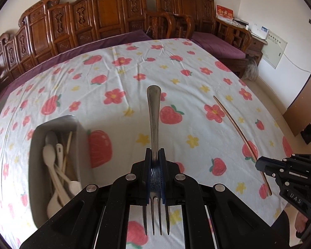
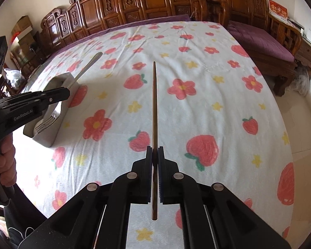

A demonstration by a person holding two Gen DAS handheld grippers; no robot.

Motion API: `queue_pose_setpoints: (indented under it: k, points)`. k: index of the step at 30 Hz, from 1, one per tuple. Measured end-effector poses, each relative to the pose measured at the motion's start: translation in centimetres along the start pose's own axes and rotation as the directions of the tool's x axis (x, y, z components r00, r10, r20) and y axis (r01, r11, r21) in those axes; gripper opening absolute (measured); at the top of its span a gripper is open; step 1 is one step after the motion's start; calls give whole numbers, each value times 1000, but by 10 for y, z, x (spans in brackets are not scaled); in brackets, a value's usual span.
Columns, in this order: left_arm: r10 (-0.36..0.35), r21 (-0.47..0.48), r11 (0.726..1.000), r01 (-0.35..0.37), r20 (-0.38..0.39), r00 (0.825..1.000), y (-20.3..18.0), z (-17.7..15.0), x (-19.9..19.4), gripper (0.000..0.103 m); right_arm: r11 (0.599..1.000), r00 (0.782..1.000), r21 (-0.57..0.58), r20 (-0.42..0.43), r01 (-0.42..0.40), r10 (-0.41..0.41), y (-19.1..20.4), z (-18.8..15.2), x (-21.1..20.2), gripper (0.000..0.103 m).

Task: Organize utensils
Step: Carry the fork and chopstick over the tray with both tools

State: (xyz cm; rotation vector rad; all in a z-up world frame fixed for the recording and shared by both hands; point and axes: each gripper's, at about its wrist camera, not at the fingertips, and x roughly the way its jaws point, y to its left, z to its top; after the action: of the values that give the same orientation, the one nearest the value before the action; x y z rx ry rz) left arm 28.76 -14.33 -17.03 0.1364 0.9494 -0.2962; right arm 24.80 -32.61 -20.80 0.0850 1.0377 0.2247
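Observation:
My left gripper is shut on a steel fork. Its handle points away over the table and its tines hang back toward the camera. In the right wrist view the same fork is held above the grey utensil box, with the left gripper at the left edge. The box holds several white spoons and some chopsticks. My right gripper is shut on a brown wooden chopstick, which sticks out forward and also behind the pads. The chopstick and right gripper show at the right of the left wrist view.
The table wears a white cloth printed with strawberries and flowers. Carved wooden benches with purple cushions line the far side. A person's hand grips the left tool's handle. The floor lies beyond the right edge.

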Motion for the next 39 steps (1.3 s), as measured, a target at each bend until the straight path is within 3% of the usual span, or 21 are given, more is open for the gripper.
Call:
queue_pose_setpoints:
  k: [21, 39]
  points:
    - [44, -82, 996, -39, 60, 997, 81, -18, -52, 6, 992, 997, -113, 39, -56, 61, 79, 28, -9, 6]
    - [67, -188, 980, -65, 0, 998, 148, -44, -23, 6, 978, 996, -191, -4, -88, 89, 149, 43, 15, 6]
